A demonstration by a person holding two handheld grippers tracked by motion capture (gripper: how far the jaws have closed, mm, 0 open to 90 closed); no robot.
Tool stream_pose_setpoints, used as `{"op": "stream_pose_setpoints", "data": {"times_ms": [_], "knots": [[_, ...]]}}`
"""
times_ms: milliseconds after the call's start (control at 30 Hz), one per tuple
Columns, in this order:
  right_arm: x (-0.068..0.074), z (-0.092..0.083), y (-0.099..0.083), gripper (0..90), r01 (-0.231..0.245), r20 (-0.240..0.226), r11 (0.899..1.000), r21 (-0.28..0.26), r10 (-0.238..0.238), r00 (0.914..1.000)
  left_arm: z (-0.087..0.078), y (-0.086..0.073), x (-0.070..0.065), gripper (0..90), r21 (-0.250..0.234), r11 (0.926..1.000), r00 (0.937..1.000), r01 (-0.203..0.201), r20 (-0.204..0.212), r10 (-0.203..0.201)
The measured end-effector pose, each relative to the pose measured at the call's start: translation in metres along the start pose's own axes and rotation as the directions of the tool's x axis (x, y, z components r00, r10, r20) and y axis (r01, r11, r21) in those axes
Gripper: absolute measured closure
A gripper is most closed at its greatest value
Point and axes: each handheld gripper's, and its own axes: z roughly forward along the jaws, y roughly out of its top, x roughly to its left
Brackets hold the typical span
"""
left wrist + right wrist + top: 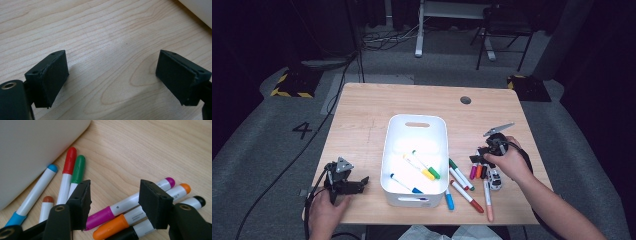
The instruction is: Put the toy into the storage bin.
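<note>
A white bin (392, 165) stands mid-table with several markers in it, one green-capped (433, 173) and one blue-tipped (416, 190). To its right lies a loose group of markers. My right gripper (477, 159) (115, 187) is low over them, open, with the magenta marker (130, 201) (473, 171), orange marker (117, 225) and black marker (197, 201) lying between and below its pads, untouched. Beyond them lie the red marker (68, 162), green marker (78, 168) and blue marker (37, 192) against the bin wall (30, 150). My left gripper (358, 184) (112, 57) rests open over bare wood at the front left.
A small white toy car (494, 180) sits beside the right hand. A peach-tipped marker (488, 200) and a red marker (467, 196) lie near the front edge. The bin's corner (200, 10) shows in the left gripper view. A round cable hole (465, 100) is at the back.
</note>
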Motion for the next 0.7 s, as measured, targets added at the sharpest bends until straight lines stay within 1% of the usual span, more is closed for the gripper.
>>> {"op": "stream_pose_setpoints", "data": {"times_ms": [233,300,333,500,533,600,667,700], "knots": [[-0.004,0.013,-0.010,43.7,-0.021,0.006,1.000,0.020,0.021,0.9998,0.000,0.000,0.000,11.3,0.001,1.0000,1.0000,-0.003,0.000,0.003],[-0.004,0.016,-0.011,43.6,-0.025,-0.001,0.999,0.023,0.025,0.9997,0.000,0.000,0.000,11.3,0.001,1.0000,1.0000,-0.003,0.000,0.003],[-0.004,0.017,-0.011,43.6,-0.026,0.010,0.999,0.023,0.026,0.9996,0.000,0.000,0.000,11.3,0.000,1.0000,1.0000,-0.002,-0.001,0.002],[-0.004,0.021,-0.010,44.1,-0.050,0.024,0.998,0.039,0.049,0.9985,0.000,0.000,0.000,11.3,0.000,1.0000,1.0000,-0.001,0.000,0.001],[-0.005,0.023,-0.010,44.4,-0.035,0.023,0.999,0.036,0.034,0.9992,0.000,0.000,0.000,11.3,0.000,1.0000,1.0000,-0.001,0.000,0.001],[-0.003,0.027,-0.010,44.6,-0.042,0.012,0.999,0.033,0.041,0.9991,0.000,0.000,0.000,11.3,0.000,1.0000,1.0000,0.000,0.000,0.000],[-0.003,0.031,-0.009,45.4,-0.035,0.013,0.999,0.037,0.034,0.9993,0.000,0.000,0.000,11.3,0.000,1.0000,1.0000,0.002,-0.001,-0.002],[-0.002,0.032,-0.008,45.8,-0.039,0.012,0.998,0.040,0.038,0.9992,0.000,0.000,0.000,11.3,0.001,1.0000,1.0000,0.002,-0.001,-0.002]]}}
